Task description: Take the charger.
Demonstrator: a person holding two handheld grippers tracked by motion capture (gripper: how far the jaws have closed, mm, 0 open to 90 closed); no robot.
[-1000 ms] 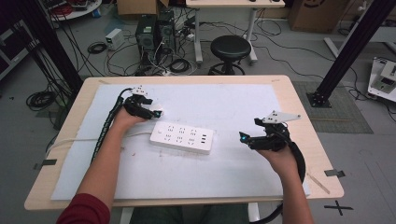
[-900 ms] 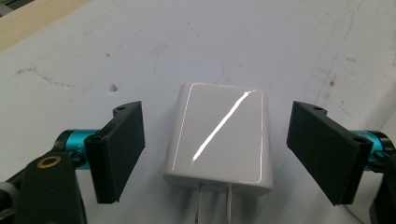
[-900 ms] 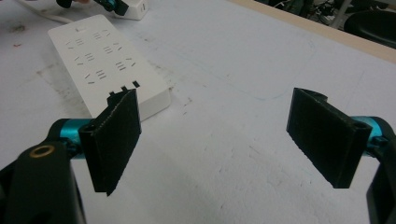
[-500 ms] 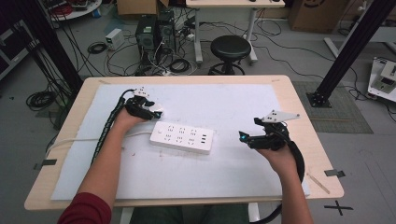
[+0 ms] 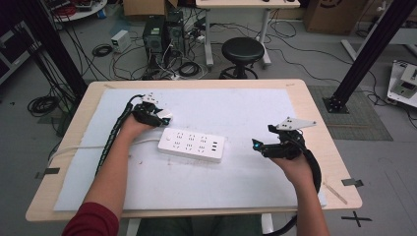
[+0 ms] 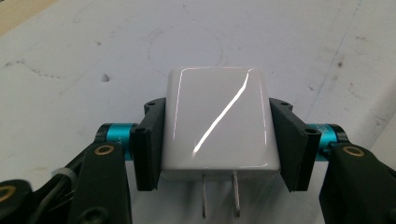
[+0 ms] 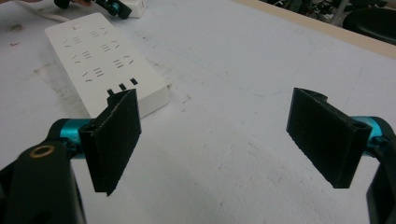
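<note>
Almost nothing has changed in the last second: the left tool (image 6: 217, 140) stays clamped on the white plug adapter (image 6: 219, 121), its two prongs pointing back toward the hand, and it stays near the far left corner of the power strip (image 5: 192, 145) on the desk (image 5: 305, 98). The right tool (image 7: 217, 135) still waits with its jaws apart, well to the strip's right (probably to steady it). I judge the plugging has not started.

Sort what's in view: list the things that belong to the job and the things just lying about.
Job, as it looks:
white plug adapter, clamped in left gripper
power strip
right gripper, open

Lying about:
black stool
computer tower
floor cables
</note>
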